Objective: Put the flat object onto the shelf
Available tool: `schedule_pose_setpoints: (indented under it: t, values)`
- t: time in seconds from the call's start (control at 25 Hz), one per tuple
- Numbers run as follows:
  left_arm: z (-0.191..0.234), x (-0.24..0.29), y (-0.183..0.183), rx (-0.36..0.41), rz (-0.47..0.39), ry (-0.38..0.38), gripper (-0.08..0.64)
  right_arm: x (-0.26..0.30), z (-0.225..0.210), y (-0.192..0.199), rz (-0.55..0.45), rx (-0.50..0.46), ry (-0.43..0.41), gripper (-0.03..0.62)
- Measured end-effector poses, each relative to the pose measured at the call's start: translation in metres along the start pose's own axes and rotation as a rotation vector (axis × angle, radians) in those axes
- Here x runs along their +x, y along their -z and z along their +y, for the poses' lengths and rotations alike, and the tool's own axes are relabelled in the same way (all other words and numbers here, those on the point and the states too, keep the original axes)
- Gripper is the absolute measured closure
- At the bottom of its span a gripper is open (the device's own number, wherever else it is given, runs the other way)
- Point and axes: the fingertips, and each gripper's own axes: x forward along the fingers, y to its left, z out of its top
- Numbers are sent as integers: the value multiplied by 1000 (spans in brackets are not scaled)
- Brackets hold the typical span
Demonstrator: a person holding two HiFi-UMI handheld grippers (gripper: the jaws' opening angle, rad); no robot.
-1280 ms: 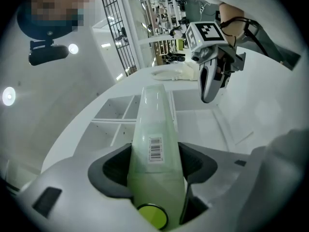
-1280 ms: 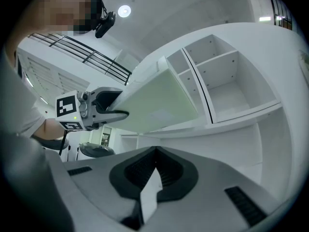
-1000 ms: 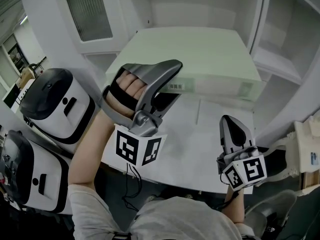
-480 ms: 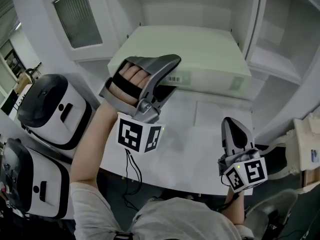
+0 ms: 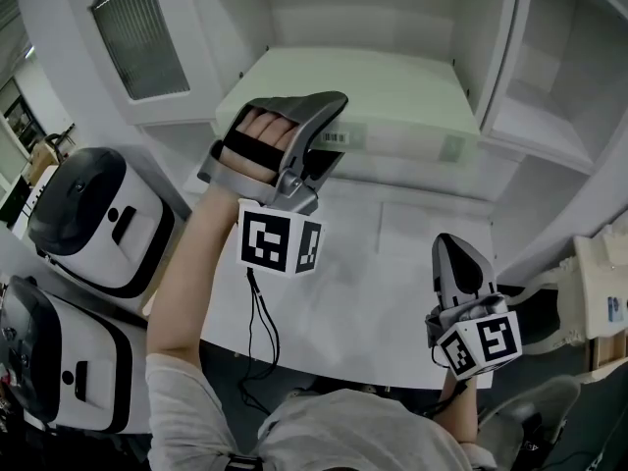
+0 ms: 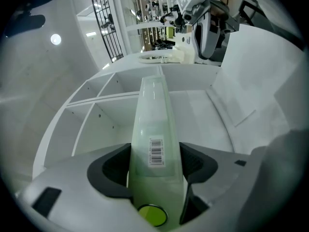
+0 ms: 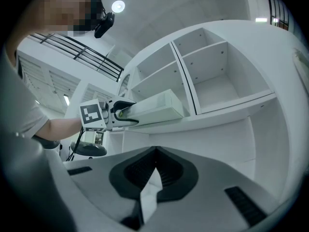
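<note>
Since the left gripper [image 5: 329, 135] is clamped on the near edge of the flat object [image 5: 383, 91], a pale green box with a barcode sticker, all the weight hangs out ahead of the jaws. So hold that wrist stiff and the box level.

From the head view the box sits at 12 o'clock, reaching into the open bay of the white shelf [image 5: 535, 130], with uprights at about 11 and 1 o'clock. I can't tell if its far end is touching the board or floating just over it.

My take: slide it straight in toward 12, centred between the uprights, let the underside settle flat on the board, and only then let go. Release early and the near end probably tips off the front lip.

Right gripper [image 5: 453, 263] is down at 4 o'clock over the table [image 5: 392, 292], jaws pressed together with nothing in them, well apart from the box. It's free to steady the near edge if needed.
</note>
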Motion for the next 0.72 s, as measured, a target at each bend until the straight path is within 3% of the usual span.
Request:
schedule_pose_setpoints:
  t: [0.72]
  values:
    - [-9,44,33,-16,102,62,259,13,-10,3,11,5,3,583]
